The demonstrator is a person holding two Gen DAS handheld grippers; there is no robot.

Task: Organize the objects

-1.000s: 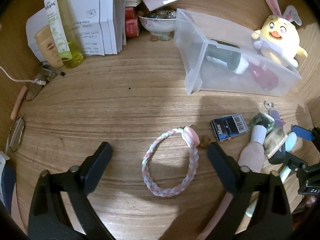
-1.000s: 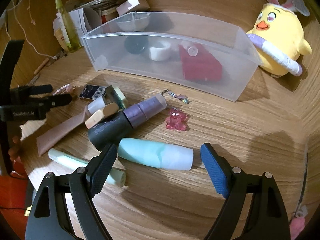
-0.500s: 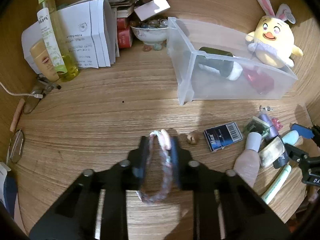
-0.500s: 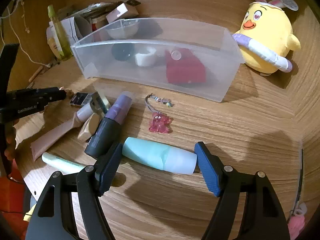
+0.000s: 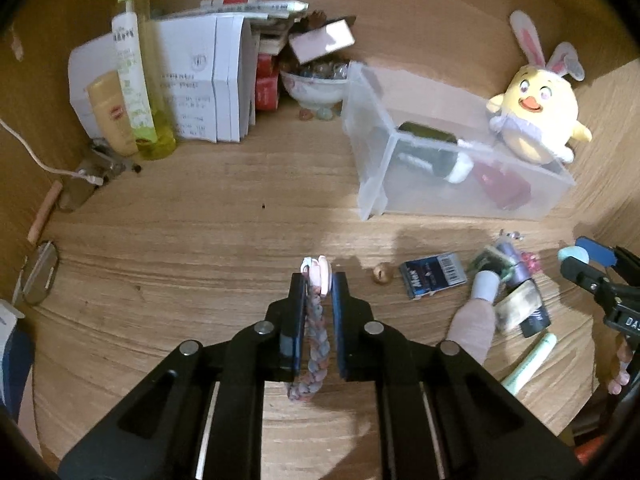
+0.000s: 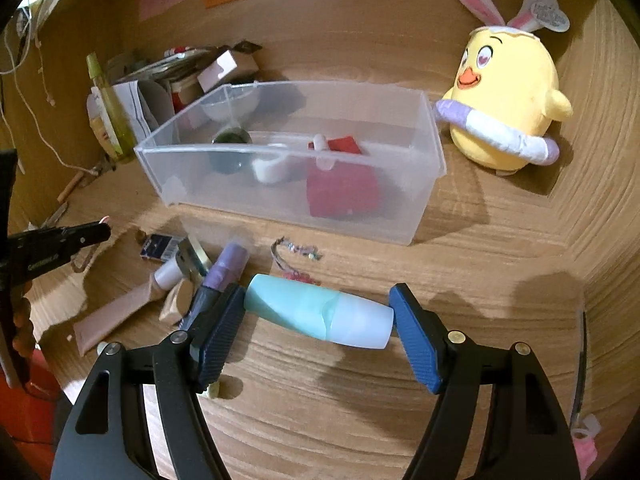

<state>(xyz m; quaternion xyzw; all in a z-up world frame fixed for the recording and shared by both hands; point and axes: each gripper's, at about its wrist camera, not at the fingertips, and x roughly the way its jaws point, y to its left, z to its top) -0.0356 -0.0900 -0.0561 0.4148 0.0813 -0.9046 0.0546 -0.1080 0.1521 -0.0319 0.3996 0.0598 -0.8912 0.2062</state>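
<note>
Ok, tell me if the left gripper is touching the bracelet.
Touching. The left wrist view shows the left gripper shut on the bracelet, both fingers pressing it.
</note>
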